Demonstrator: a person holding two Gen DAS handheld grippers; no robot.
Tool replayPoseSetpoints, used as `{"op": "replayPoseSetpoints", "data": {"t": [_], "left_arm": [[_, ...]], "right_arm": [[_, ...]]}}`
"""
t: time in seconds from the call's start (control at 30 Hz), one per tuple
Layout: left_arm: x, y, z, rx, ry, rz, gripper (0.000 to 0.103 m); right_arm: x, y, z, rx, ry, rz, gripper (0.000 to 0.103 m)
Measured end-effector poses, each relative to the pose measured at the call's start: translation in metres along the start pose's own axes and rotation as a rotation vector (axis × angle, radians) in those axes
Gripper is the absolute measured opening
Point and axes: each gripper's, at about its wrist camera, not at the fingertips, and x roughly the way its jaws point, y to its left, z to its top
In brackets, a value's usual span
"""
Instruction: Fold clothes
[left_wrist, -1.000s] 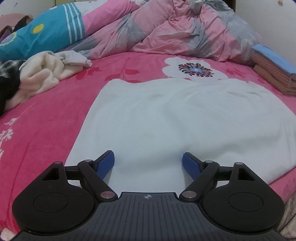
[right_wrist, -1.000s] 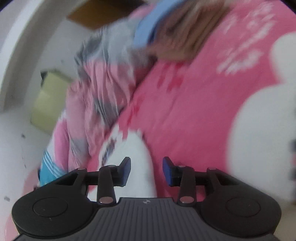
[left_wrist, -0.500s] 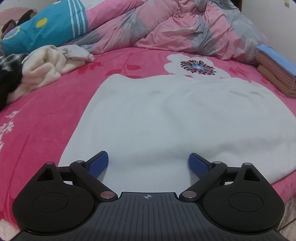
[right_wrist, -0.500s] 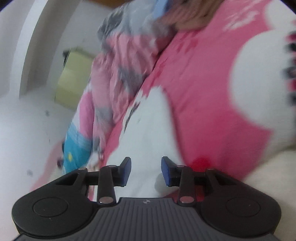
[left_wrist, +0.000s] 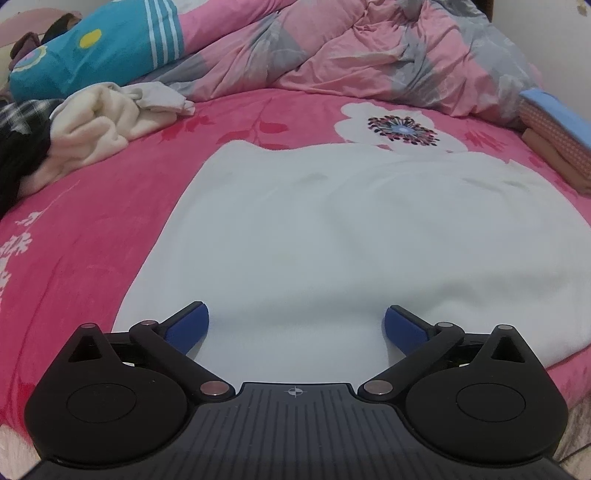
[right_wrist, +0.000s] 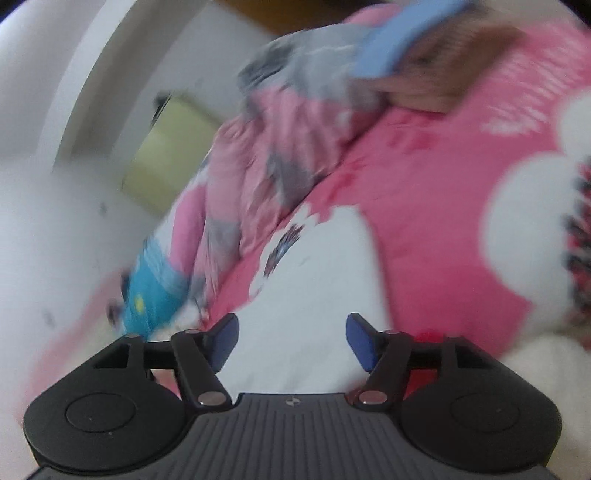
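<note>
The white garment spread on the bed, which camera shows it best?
The left wrist view: the white garment lies sharp and nearly whole on the pink bedspread, beyond the open left gripper. The right wrist view is motion-blurred and catches only part of it.

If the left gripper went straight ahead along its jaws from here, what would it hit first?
Most likely the white garment spread flat on the pink bedsheet; the open left gripper sits low over its near edge. Exact height above the cloth is unclear.
</note>
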Motion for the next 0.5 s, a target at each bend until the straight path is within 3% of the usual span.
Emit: {"op": "replayPoseSetpoints", "data": {"t": [0.13, 0.2, 0.27, 0.3, 0.43, 0.5], "left_arm": [[0.002, -0.005, 0.000, 0.003, 0.010, 0.028, 0.103], [0.002, -0.007, 0.000, 0.004, 0.014, 0.042, 0.103], [0.003, -0.010, 0.001, 0.004, 0.017, 0.055, 0.103], [0.003, -0.011, 0.000, 0.002, 0.018, 0.060, 0.103], [0.003, -0.011, 0.000, -0.006, 0.022, 0.067, 0.103], [0.002, -0.012, 0.000, -0.006, 0.029, 0.071, 0.103]], "right_arm": [[0.026, 0.053, -0.011, -0.261, 0.031, -0.106, 0.073], [0.042, 0.073, -0.023, -0.397, 0.028, -0.189, 0.083], [0.055, 0.089, -0.040, -0.541, 0.026, -0.280, 0.100], [0.062, 0.097, -0.049, -0.612, 0.025, -0.326, 0.102], [0.090, 0.101, -0.086, -0.779, 0.128, -0.434, 0.103], [0.091, 0.101, -0.091, -0.772, 0.119, -0.444, 0.103]]}}
